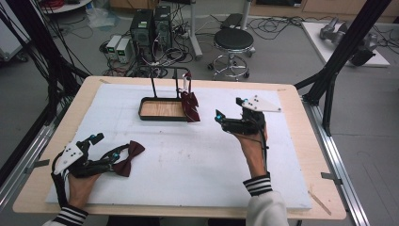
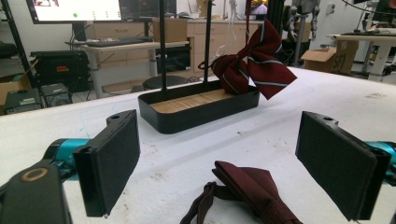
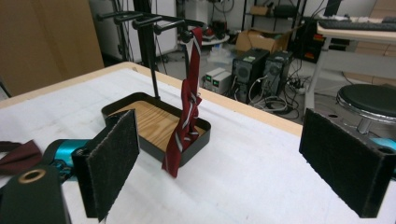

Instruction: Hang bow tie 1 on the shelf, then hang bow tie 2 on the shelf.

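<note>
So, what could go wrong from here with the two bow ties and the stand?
1. The striped bow tie hangs loosely from one peg of the stand; a bump by the open right gripper could knock it off.
2. The plain bow tie lies flat between the open jaws of the left gripper; they may catch only one wing, so it could slip during lifting.

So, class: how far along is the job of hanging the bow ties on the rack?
Done: one striped bow tie hangs from the rack. In hand: the left gripper stands open around the plain maroon bow tie on the table; the right gripper is open and empty. Left: lifting and hanging that tie.
</note>
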`<control>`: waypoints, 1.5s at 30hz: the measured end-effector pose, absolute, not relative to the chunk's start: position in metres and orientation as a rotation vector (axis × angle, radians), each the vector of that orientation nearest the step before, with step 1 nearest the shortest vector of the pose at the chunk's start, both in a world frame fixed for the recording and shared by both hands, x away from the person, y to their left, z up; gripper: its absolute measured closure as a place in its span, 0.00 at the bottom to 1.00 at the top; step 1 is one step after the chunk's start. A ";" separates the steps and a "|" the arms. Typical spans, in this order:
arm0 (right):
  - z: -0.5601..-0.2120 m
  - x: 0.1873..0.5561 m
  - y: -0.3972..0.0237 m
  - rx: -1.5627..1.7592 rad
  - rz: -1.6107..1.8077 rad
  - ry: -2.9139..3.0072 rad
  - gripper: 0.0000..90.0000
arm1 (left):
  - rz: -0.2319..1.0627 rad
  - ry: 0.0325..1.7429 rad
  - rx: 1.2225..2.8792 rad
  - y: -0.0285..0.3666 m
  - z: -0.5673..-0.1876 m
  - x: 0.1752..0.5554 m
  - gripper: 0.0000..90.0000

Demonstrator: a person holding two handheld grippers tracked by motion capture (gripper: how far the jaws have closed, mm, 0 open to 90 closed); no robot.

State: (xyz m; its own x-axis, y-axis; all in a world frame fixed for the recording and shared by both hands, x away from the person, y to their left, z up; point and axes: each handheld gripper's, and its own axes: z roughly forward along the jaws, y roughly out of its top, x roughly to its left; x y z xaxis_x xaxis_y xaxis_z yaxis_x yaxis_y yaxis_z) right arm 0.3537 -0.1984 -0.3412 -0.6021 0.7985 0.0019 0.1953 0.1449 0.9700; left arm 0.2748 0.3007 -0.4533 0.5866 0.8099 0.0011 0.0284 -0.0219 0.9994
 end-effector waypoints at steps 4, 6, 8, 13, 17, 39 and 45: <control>-0.348 0.335 -0.210 0.955 1.504 1.865 0.13 | 0.729 0.756 1.473 0.300 -0.453 0.275 0.16; -0.351 0.327 -0.215 0.955 1.501 1.859 0.13 | 0.731 0.756 1.475 0.300 -0.453 0.275 0.16; -0.353 0.323 -0.217 0.950 1.505 1.847 0.13 | 0.730 0.757 1.474 0.300 -0.453 0.275 0.16; -0.369 0.301 -0.226 0.956 1.534 1.784 0.13 | 0.735 0.754 1.478 0.300 -0.453 0.275 0.16; -0.384 0.292 -0.230 0.982 1.551 1.768 0.13 | 0.740 0.753 1.479 0.300 -0.453 0.274 0.16; -0.408 0.269 -0.241 0.953 1.528 1.730 0.13 | 0.748 0.750 1.470 0.300 -0.453 0.273 0.16; -0.414 0.265 -0.247 0.966 1.527 1.732 0.13 | 0.744 0.742 1.462 0.299 -0.452 0.273 0.15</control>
